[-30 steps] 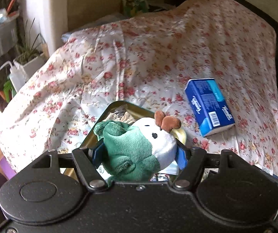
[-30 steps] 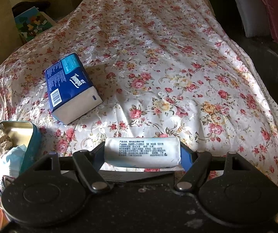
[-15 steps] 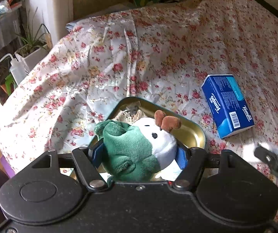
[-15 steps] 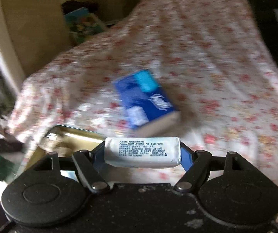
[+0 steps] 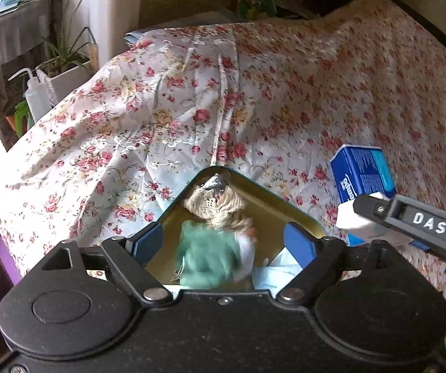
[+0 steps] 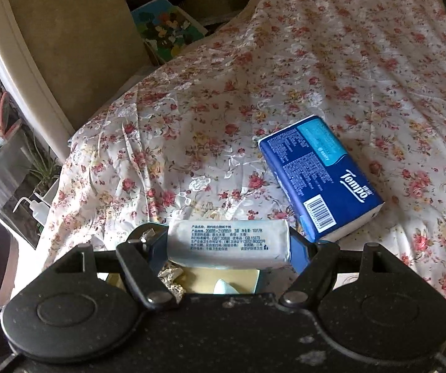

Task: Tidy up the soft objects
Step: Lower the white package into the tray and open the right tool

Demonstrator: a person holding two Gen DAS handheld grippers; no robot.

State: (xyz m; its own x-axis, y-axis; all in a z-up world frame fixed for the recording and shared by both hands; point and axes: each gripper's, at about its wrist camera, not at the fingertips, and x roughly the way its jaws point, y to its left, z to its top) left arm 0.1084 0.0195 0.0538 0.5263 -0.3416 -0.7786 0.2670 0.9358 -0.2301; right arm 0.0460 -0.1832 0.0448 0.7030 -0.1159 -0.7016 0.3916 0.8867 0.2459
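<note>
My left gripper (image 5: 223,242) hangs over an open gold tin (image 5: 272,194) on the flowered bedspread, and its jaws are opening. The green and white plush toy (image 5: 210,258) is blurred between the blue pads, touching neither, and drops into the tin beside a beige crocheted piece (image 5: 220,205). My right gripper (image 6: 227,245) is shut on a small white tissue pack (image 6: 227,242) above the tin's teal rim (image 6: 260,279). One of its fingers (image 5: 409,217) reaches in from the right of the left wrist view. A blue Tempo tissue pack (image 6: 319,180) lies on the bedspread, right of the tin.
The flowered bedspread (image 6: 192,124) stretches far and to the right. Off its left edge stand a white squeeze bottle (image 5: 36,99), a potted plant (image 5: 64,62) and a grey shelf (image 5: 8,40). A cream chair back (image 6: 67,46) rises behind the bed.
The left jaws have spread and let go of the plush toy, which falls toward the tin. The right gripper has carried the white tissue pack left, over the tin.
</note>
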